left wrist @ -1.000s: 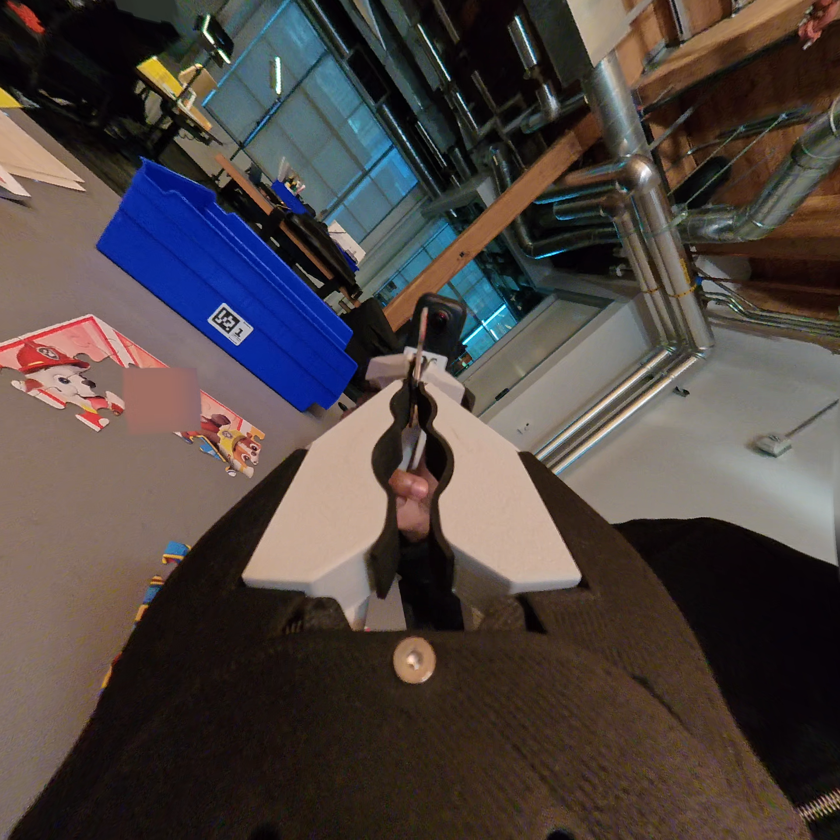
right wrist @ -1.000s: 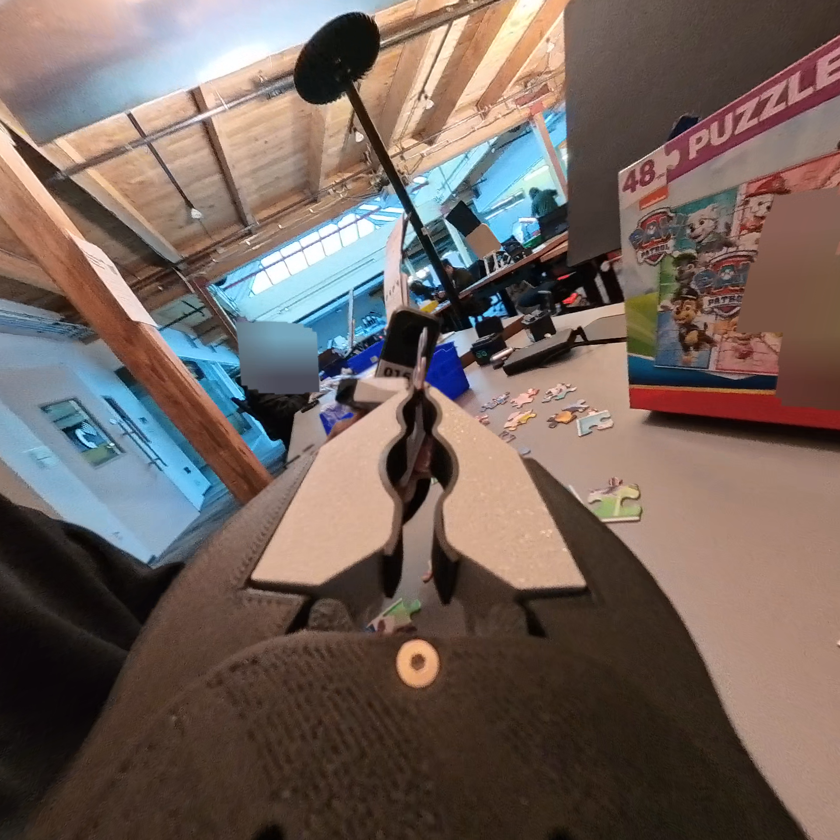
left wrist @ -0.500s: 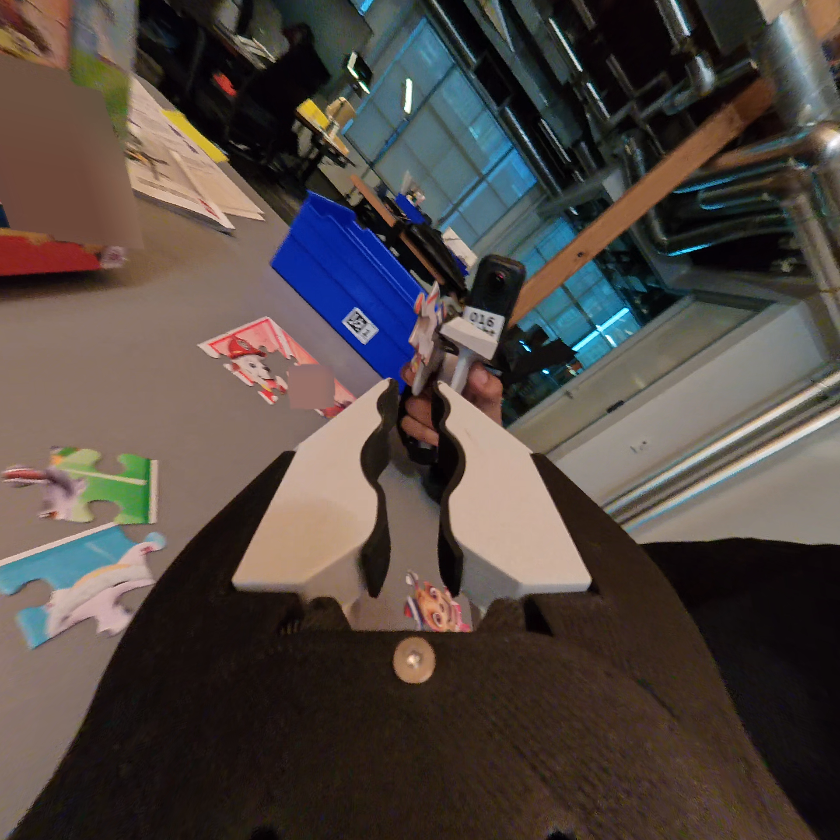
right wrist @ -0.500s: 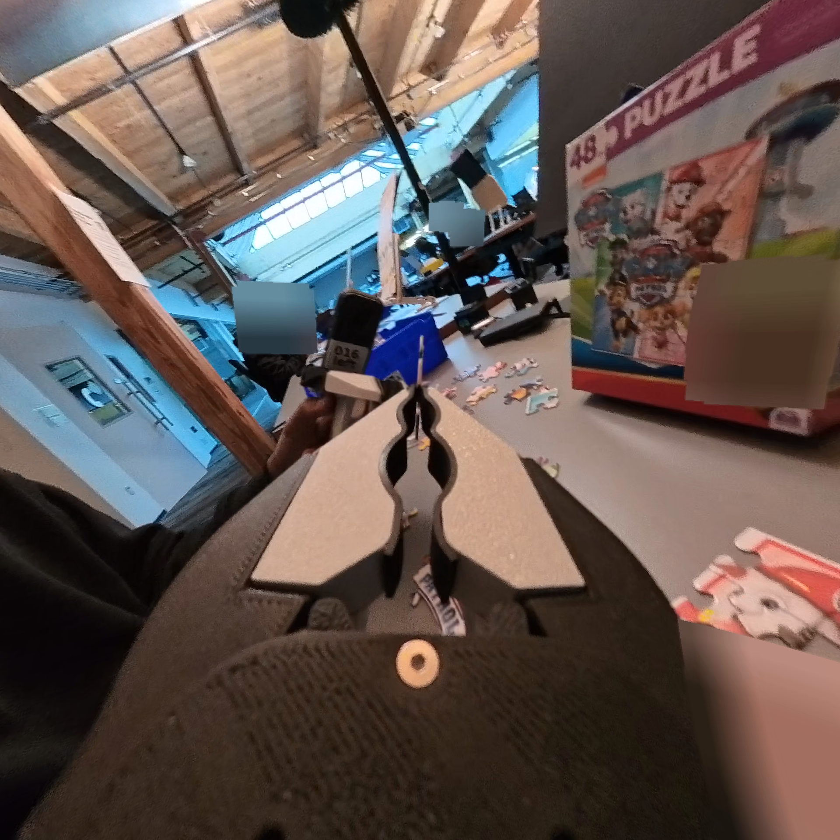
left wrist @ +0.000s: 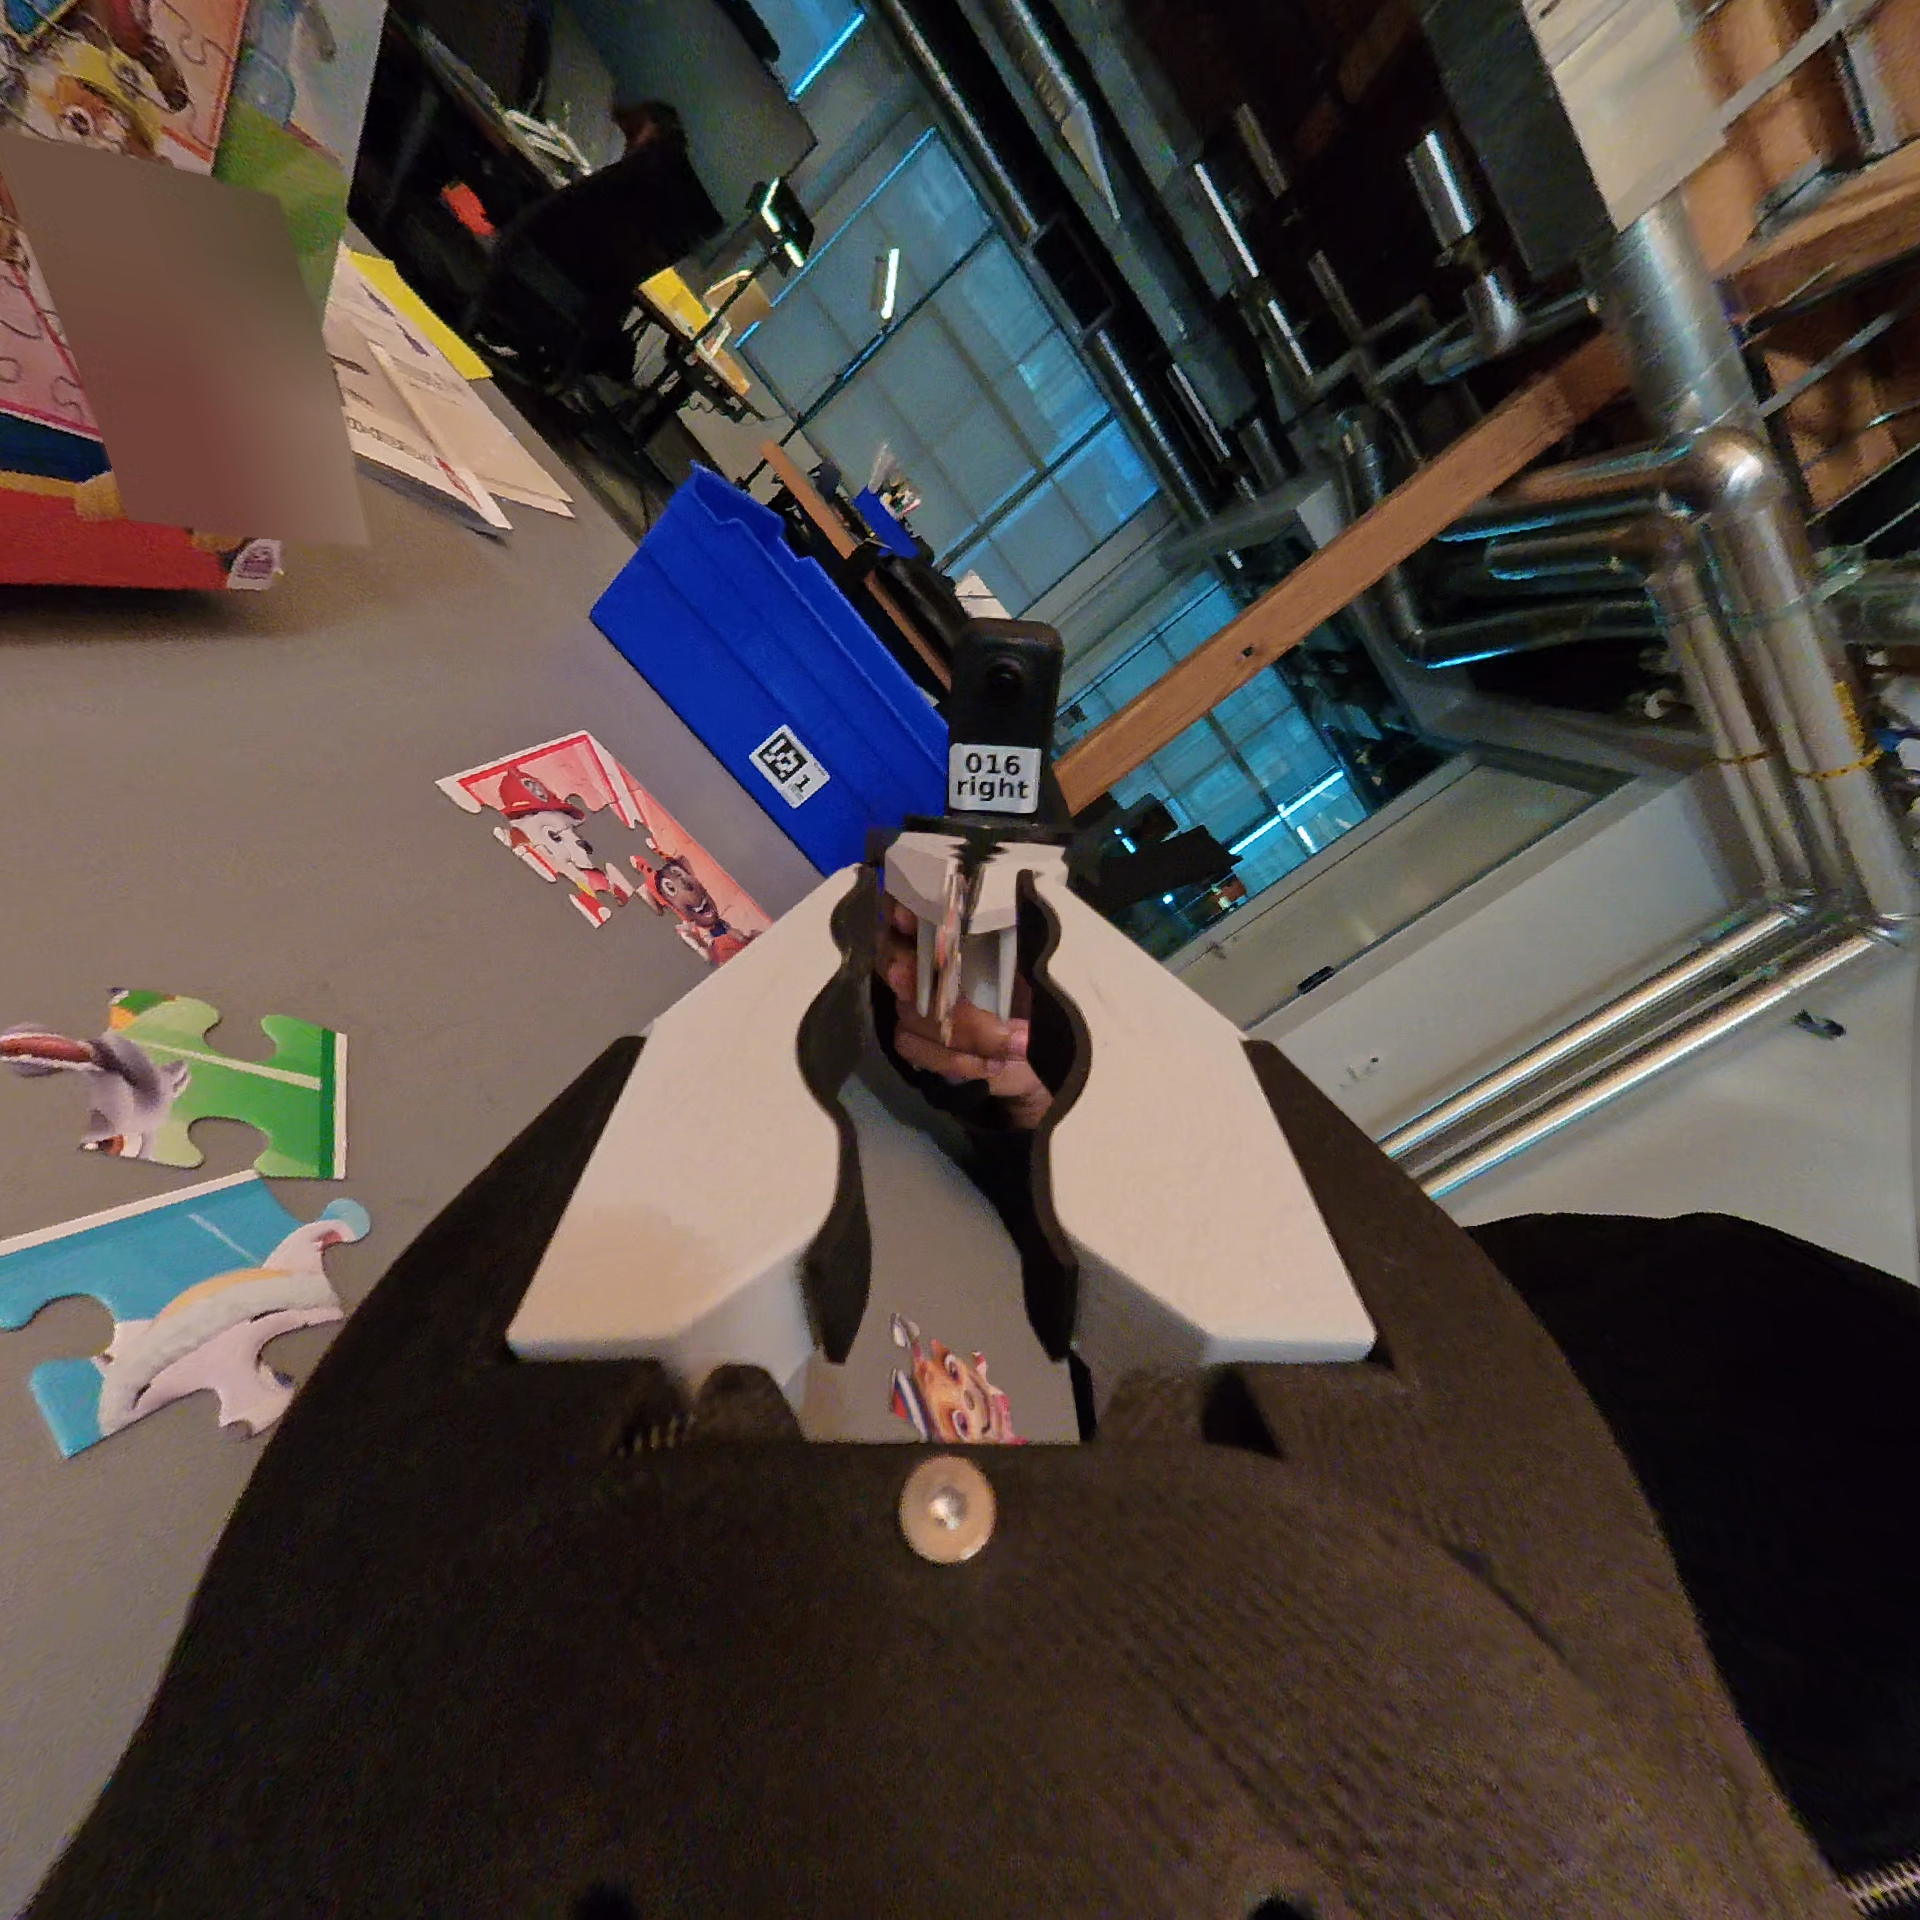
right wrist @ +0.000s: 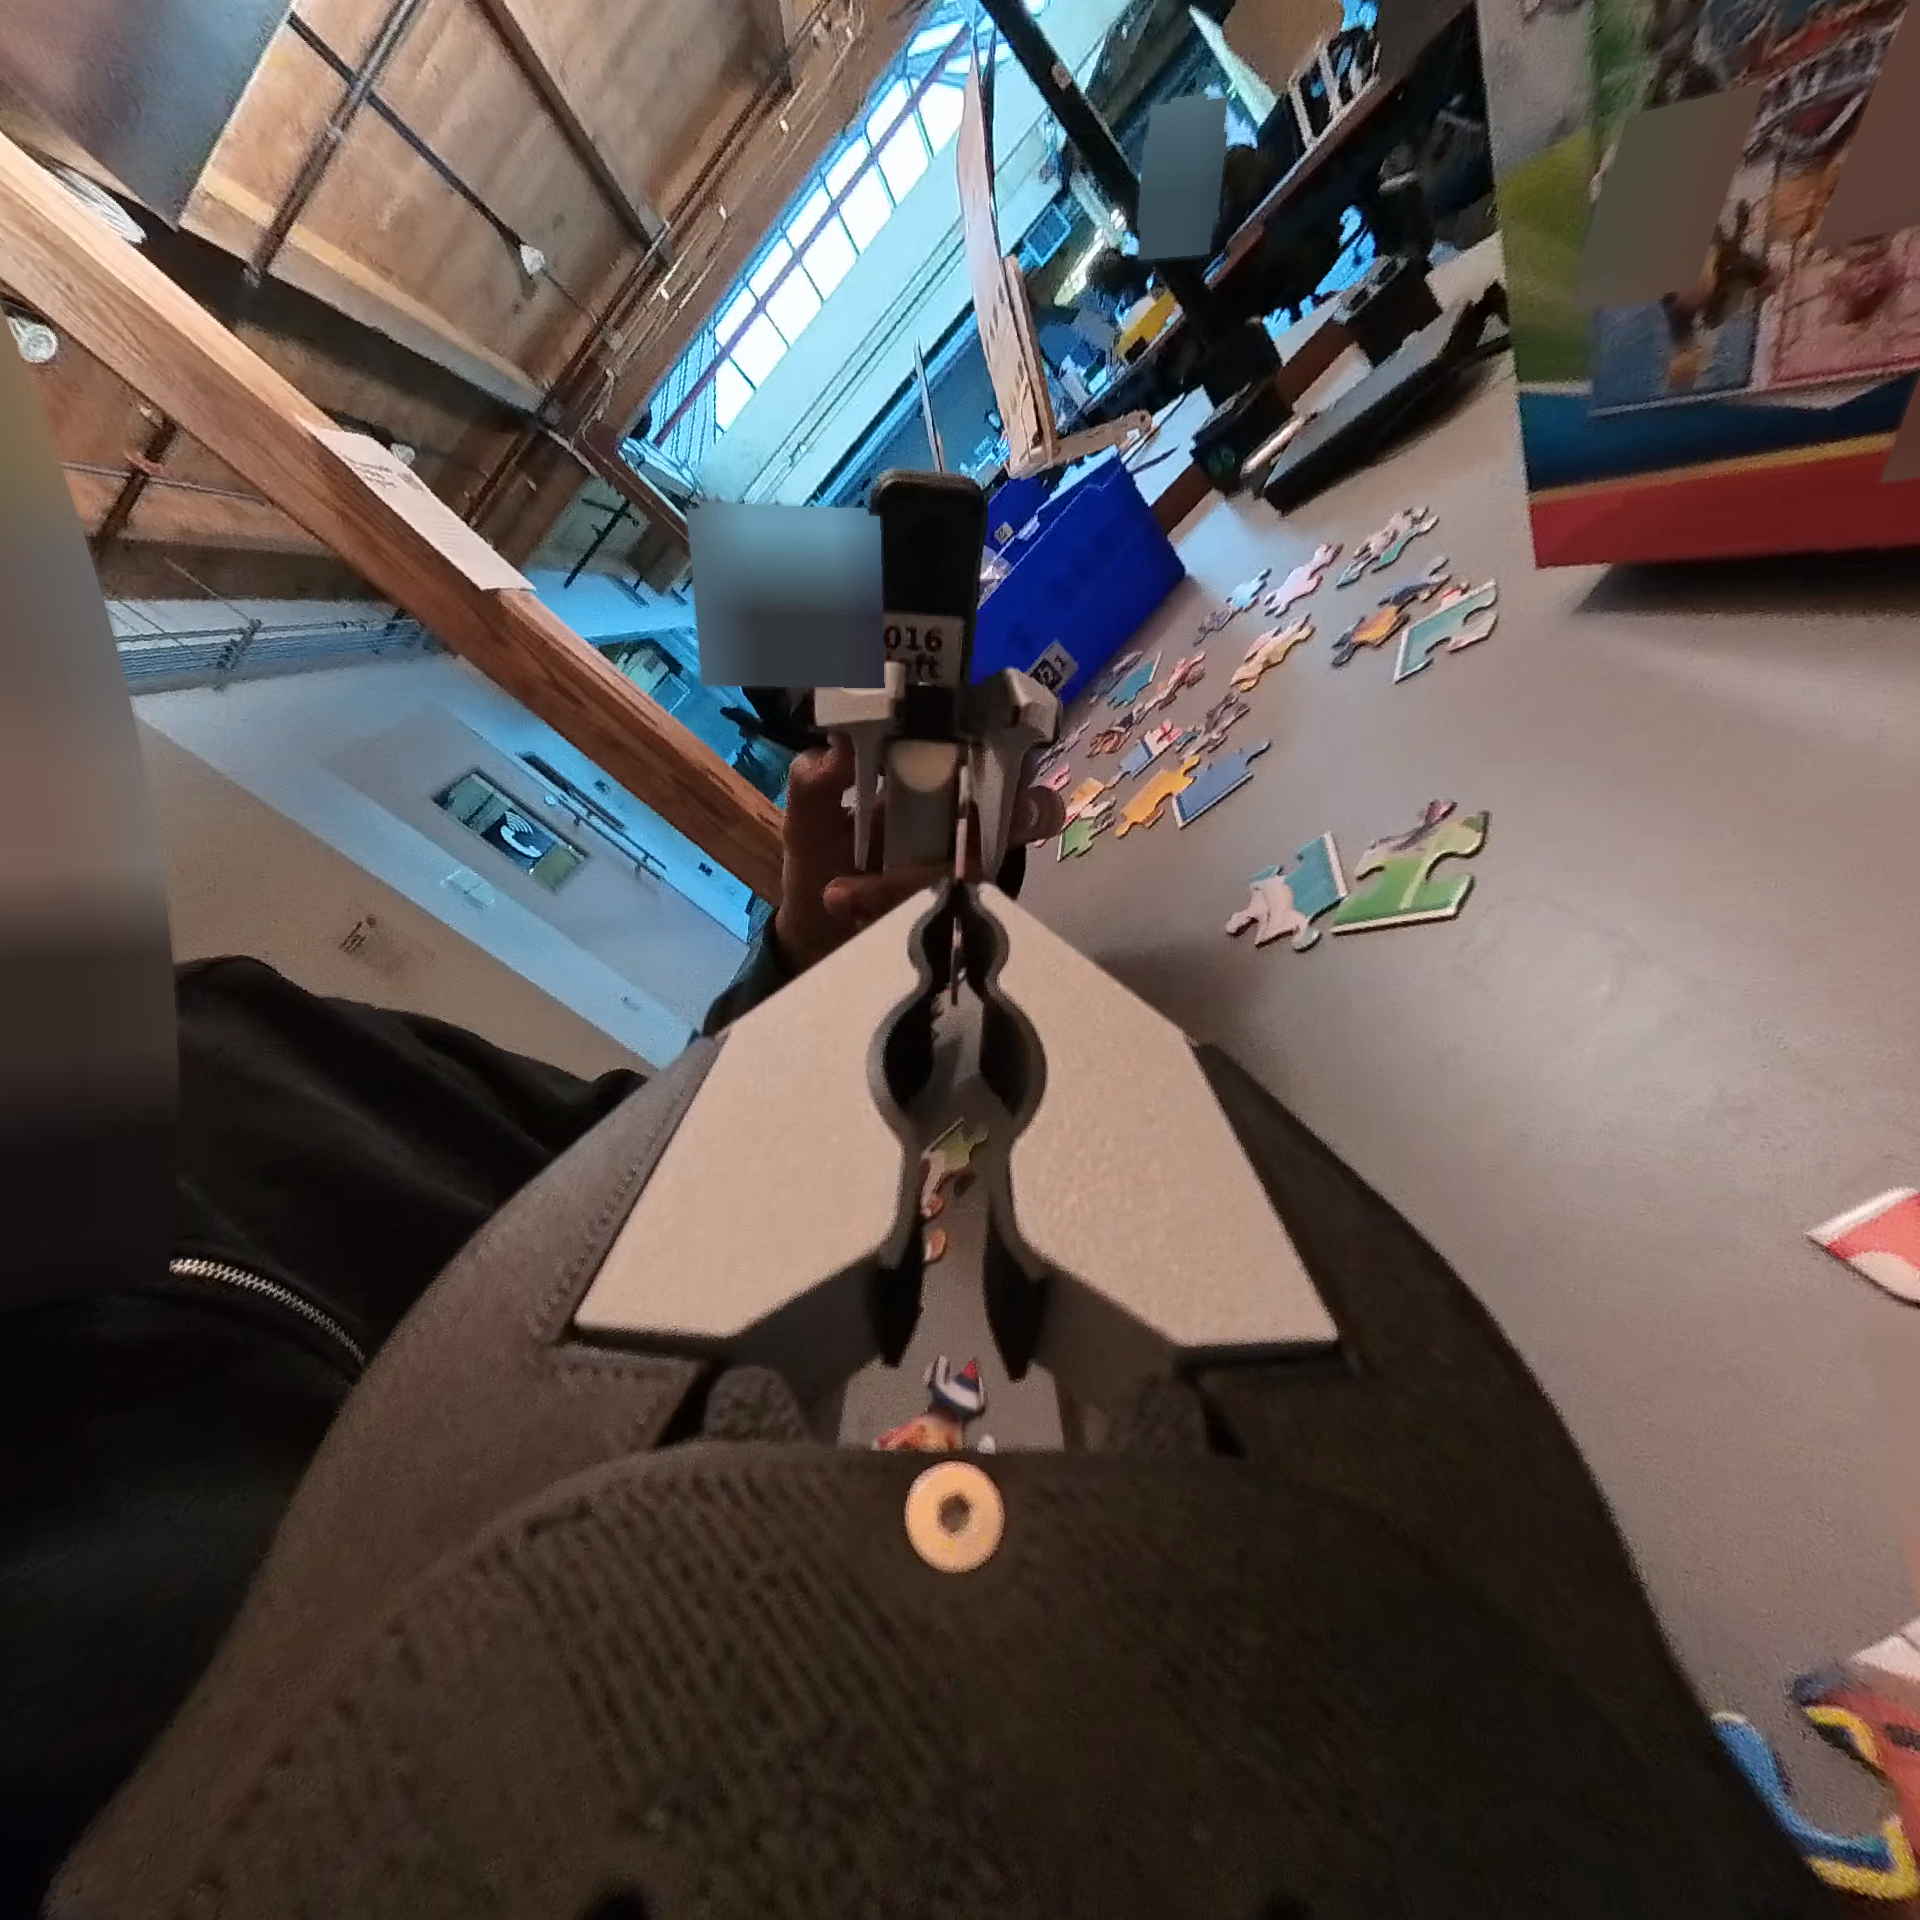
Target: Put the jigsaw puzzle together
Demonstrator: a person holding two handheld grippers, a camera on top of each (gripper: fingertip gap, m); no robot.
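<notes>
While the left hand-held gripper point(left wrist: 940, 904) now stands with its jaws apart, where they were shut a second ago, a puzzle piece point(left wrist: 948, 951) is seen edge-on between them, untouched and raised above the grey table point(left wrist: 312, 779). In the right wrist view, the piece point(right wrist: 966, 831) is clamped by the right hand-held gripper point(right wrist: 961, 914), so it is now carried by that side alone.

puzzle piece point(right wrist: 961, 831) | thin, edge-on, upright | clamped in right gripper point(right wrist: 958, 896)
</notes>
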